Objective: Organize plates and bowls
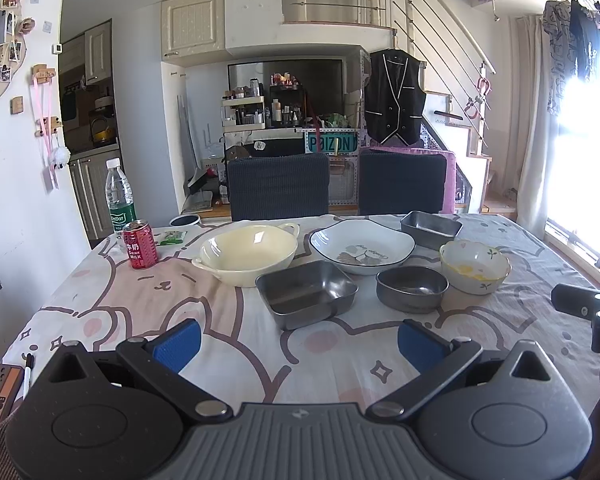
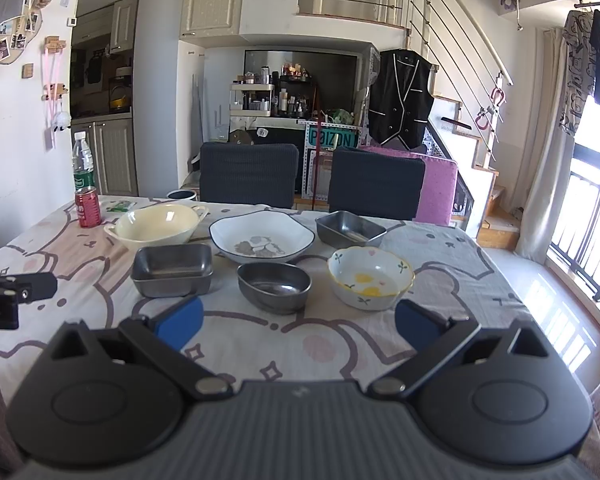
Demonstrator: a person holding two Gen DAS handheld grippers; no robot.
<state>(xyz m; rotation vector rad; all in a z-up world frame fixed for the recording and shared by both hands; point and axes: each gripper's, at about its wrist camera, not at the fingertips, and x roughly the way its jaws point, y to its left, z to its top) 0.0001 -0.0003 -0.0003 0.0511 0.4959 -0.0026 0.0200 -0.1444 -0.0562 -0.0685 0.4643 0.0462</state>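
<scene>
Several dishes stand on the table: a cream two-handled bowl [image 1: 249, 253] [image 2: 156, 226], a white flower plate [image 1: 362, 245] [image 2: 261, 237], a square steel tray [image 1: 306, 293] [image 2: 173, 269], an oval steel bowl [image 1: 411, 287] [image 2: 275, 285], a second steel tray [image 1: 431, 229] [image 2: 350, 229] at the back and a yellow-rimmed painted bowl [image 1: 475, 266] [image 2: 370, 277]. My left gripper [image 1: 298, 344] is open and empty, just short of the square tray. My right gripper [image 2: 298, 322] is open and empty, just short of the oval bowl and painted bowl.
A red can [image 1: 140, 244] [image 2: 88, 207] and a water bottle [image 1: 120, 196] [image 2: 83, 164] stand at the table's back left. Two dark chairs [image 1: 278, 186] [image 2: 376, 184] sit behind the table. A cartoon tablecloth [image 1: 172, 292] covers it. A window is at the right.
</scene>
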